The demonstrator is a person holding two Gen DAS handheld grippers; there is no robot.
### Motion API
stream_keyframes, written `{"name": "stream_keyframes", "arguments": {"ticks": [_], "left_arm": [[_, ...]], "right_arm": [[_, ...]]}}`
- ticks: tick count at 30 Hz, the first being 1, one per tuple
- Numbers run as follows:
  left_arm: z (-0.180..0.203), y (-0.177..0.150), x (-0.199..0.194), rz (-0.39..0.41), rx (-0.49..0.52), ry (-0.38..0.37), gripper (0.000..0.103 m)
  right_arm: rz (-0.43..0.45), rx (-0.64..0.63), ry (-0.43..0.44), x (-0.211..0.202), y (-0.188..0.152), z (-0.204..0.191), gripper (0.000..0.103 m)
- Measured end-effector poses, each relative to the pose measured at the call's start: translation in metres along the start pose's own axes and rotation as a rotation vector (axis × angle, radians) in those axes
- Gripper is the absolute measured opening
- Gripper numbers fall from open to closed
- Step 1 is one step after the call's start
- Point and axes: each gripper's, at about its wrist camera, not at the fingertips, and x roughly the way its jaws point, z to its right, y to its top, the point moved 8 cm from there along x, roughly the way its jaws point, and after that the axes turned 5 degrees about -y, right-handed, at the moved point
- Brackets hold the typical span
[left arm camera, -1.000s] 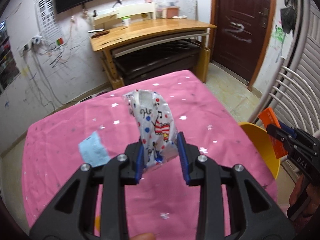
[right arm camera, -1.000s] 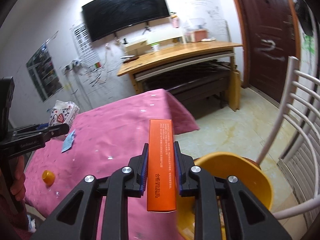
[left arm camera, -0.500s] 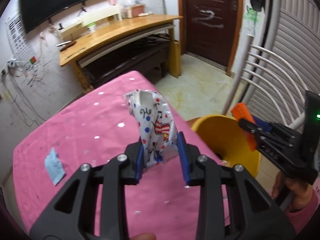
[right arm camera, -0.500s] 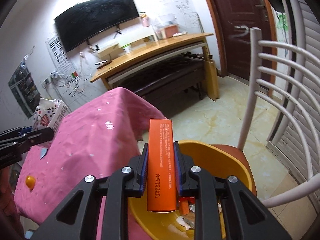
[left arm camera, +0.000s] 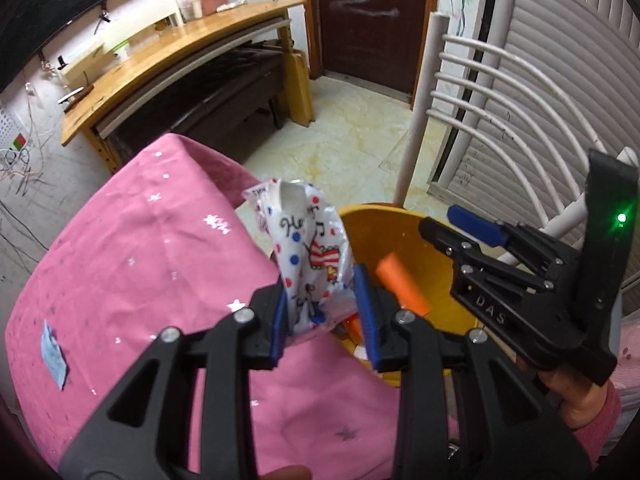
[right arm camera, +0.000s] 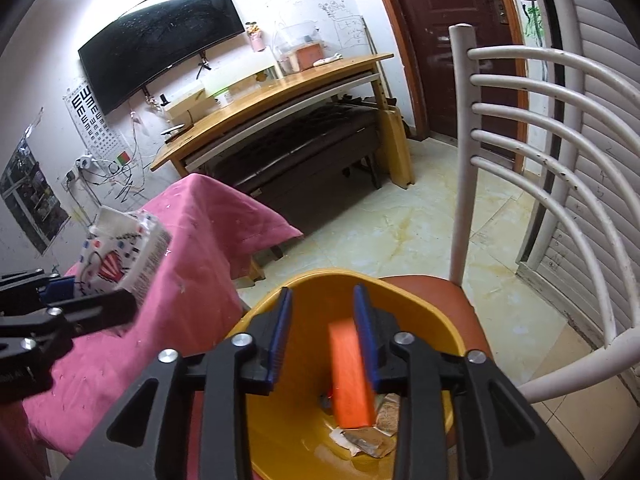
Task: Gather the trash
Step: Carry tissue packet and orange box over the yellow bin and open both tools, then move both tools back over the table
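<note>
An orange carton (right arm camera: 351,374) hangs blurred inside the yellow basin (right arm camera: 432,312), just off the right-hand pad of the right gripper (right arm camera: 322,334); that gripper's jaws are opening and neither pad presses on the carton. Below it, crumpled paper scraps (right arm camera: 370,436) lie on the basin's floor. From the left wrist view the same carton (left arm camera: 402,283) shows as a tilted orange bar within the basin (left arm camera: 412,240), under the right gripper (left arm camera: 448,228), which a hand (left arm camera: 576,396) in a pink sleeve holds.

The left gripper (left arm camera: 322,312) is clenched on a crumpled white snack wrapper (left arm camera: 308,256) printed with red and blue dots; the wrapper stands upright between its blue pads, above the table edge just beside the basin's rim. In the right wrist view that wrapper (right arm camera: 120,248) appears at the far left.

The basin sits on the red seat of a white metal chair (right arm camera: 532,128), next to a table under a pink star-print cloth (left arm camera: 132,264). A small blue paper scrap (left arm camera: 54,356) lies on the cloth, well apart from the basin.
</note>
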Motion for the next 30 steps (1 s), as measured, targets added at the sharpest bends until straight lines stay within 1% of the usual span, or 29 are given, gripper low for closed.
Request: {"name": "stream_keyframes", "arguments": {"ticks": [4,7,9,11,17,23,25,28,30], "left_arm": [[0.009,0.002,0.008,-0.018,0.008,-0.013,0.032],[0.013,0.003,0.008,-0.017,0.013,-0.027,0.042],[0.014,0.002,0.007,-0.020,0.010,-0.038,0.045],[0.015,0.003,0.006,-0.020,0.003,-0.048,0.052],[0.013,0.004,-0.003,-0.002,-0.010,-0.038,0.053],[0.001,0.006,-0.019,0.032,-0.023,-0.009,0.053],[-0.007,0.005,-0.026,0.044,-0.025,0.012,0.053],[-0.027,0.003,-0.035,0.066,-0.030,0.071,0.060],[-0.045,0.001,-0.041,0.074,-0.049,0.099,0.061]], "right_arm": [[0.004,0.021,-0.008,-0.001,0.000,0.007,0.034],[0.006,0.032,-0.009,-0.001,0.000,0.011,0.034],[0.007,0.037,-0.007,0.000,0.000,0.011,0.034],[0.006,0.034,-0.004,0.000,0.000,0.009,0.034],[0.012,0.034,0.003,-0.003,0.000,0.006,0.034],[0.023,0.021,0.027,-0.010,0.000,-0.004,0.034],[0.031,0.008,0.023,-0.013,0.000,-0.009,0.034],[0.034,-0.015,0.038,-0.016,-0.001,-0.020,0.034],[0.028,-0.034,0.051,-0.017,-0.003,-0.031,0.034]]}}
